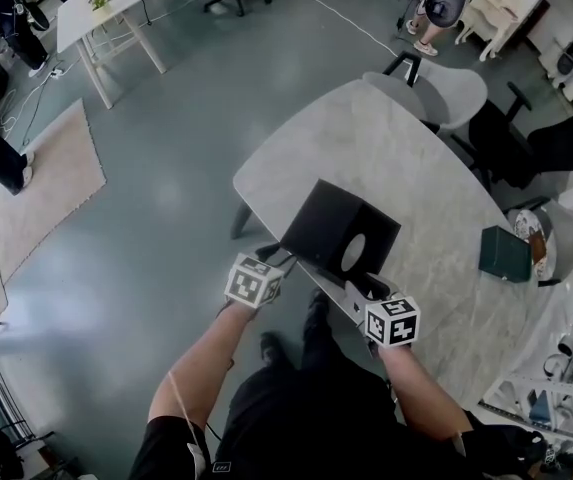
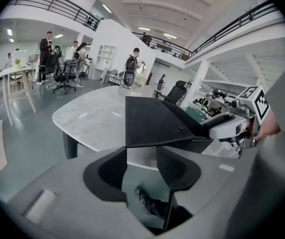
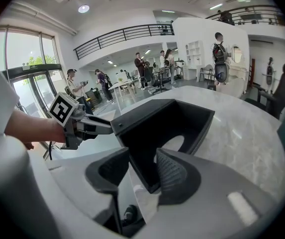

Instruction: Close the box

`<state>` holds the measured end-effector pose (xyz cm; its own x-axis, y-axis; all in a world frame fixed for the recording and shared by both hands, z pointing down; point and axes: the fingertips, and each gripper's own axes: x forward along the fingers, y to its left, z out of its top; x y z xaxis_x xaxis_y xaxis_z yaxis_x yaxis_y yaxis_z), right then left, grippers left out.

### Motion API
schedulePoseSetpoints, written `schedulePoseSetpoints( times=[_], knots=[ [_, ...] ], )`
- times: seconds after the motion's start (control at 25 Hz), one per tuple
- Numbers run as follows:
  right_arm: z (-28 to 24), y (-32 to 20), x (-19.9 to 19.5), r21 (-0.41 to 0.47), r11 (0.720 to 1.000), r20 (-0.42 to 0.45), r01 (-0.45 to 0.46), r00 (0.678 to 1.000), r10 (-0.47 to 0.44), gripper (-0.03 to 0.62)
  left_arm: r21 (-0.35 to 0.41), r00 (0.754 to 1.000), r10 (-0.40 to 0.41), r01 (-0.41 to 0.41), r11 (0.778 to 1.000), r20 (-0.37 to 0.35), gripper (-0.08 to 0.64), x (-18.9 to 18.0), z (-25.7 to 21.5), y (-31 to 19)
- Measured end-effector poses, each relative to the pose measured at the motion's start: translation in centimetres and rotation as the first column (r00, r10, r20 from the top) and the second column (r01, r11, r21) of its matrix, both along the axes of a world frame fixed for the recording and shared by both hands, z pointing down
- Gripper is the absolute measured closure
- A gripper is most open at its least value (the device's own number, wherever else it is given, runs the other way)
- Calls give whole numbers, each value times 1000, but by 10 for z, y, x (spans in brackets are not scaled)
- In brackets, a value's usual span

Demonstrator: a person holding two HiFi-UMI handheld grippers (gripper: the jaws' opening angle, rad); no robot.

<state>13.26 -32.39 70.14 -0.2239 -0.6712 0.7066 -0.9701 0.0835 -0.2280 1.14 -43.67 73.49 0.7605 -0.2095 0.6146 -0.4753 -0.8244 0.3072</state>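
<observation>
One black box [image 1: 338,226] lies open by the near edge of the one marble surface [image 1: 416,158], and I've got two claws at it. My left claw [image 1: 284,258] is at its left corner, jaws partly apart and pinching nothing, with the box's dark panel just past the tips. My right claw [image 1: 358,290] is at the near right corner, jaws apart astride the box wall with a gap beside one pad, while one green box [image 1: 506,253] sits well apart on the right.
</observation>
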Motion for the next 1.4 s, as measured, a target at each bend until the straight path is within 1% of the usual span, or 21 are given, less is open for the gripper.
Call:
schedulePoseSetpoints(
  times=[0.16,0.24,0.32,0.44,0.56,0.72,0.8,0.96,1.12,1.24,1.4],
  knots=[
    [-1,0,2,2,1000,-7,1,1000,-1,419,-2,998,64,-64,998,-30,359,2,-14,2],
    [-1,1,0,5,1000,-13,3,1000,-3,419,-10,994,101,-101,995,-49,382,3,-21,7],
    [-1,3,-1,9,1000,-18,5,1000,-5,419,-18,990,127,-128,992,-64,381,4,-26,12],
    [-3,3,-3,9,1000,-23,5,1000,-5,419,-25,989,127,-130,991,-77,373,3,-32,13],
    [-6,8,-5,18,1000,-48,14,999,-13,419,-24,989,120,-122,992,-88,370,2,-37,14],
    [-22,14,-7,83,997,-77,-3,997,9,419,5,987,139,-139,990,-82,360,-2,-46,14],
    [-28,22,-8,104,994,-79,-21,996,29,419,10,986,137,-137,991,-97,361,-3,-52,15],
    [-41,43,-9,130,989,-76,-74,994,84,420,7,985,99,-99,995,-142,362,-1,-66,19],
    [-63,61,-10,160,981,-66,-114,990,126,431,-30,984,11,-16,999,-176,380,-3,-76,17],
    [-76,69,-8,179,977,-56,-119,990,131,433,-28,986,-51,47,999,-161,399,2,-77,13],
    [-92,76,-12,208,973,-31,-101,993,110,433,-17,981,-125,124,992,-148,426,8,-87,11]
  ],
)
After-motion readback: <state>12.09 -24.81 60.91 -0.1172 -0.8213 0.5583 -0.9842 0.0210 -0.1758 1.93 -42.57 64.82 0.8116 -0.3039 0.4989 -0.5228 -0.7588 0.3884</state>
